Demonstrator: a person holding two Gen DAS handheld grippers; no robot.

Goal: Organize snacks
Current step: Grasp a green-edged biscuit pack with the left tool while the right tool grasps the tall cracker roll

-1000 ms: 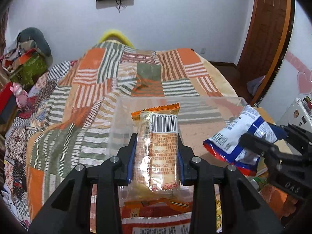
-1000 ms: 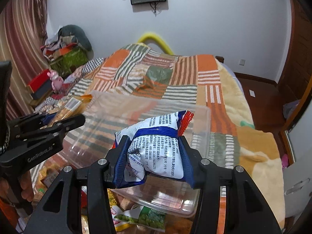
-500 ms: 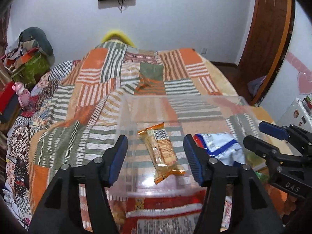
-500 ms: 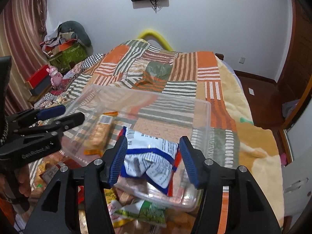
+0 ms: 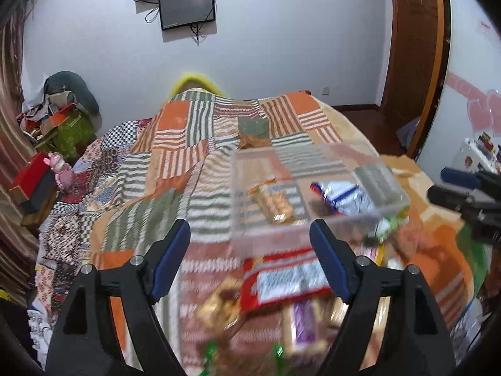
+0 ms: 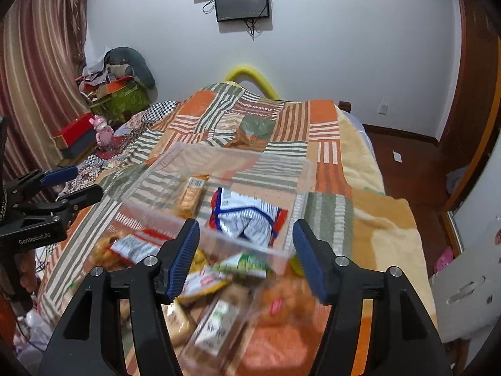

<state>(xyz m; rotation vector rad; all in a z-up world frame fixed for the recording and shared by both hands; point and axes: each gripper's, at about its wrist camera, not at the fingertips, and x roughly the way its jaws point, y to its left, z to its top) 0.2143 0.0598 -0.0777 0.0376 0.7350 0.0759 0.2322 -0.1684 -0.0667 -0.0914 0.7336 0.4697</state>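
Tongs on both sides stand wide apart and carry nothing: left tongs (image 5: 249,258) hover over the near edge of the loose heap, right tongs (image 6: 245,255) over the near wall of the clear plastic bin (image 6: 300,185). Bin sits on the patchwork blanket (image 5: 175,144) of the bed, tilted a little toward the cameras, propped on the snack pile at its near side. Inside it: an orange-wrapped cracker pack (image 6: 191,195) to the left, a white-and-blue crinkled bag (image 6: 247,216) to the right, lying side by side, apart or barely touching — hard to tell through blur. Outside, just in front of the bin: a red-and-white packet (image 5: 288,279), a purple-wrapped bar (image 5: 302,319), a gold-wrapped piece (image 5: 219,307), a green-printed packet (image 6: 247,263), a clear-sleeved biscuit pack (image 6: 216,329). Lower part of both views is motion-smeared, so labels are unreadable. Judgement: a drop-off looks finished and the step in hand is the reach for the next pieces. Next move calls for each pair of tongs to dip to the heap, single out one packet and close across its narrow side, clear of its neighbours, without nudging the light bin.
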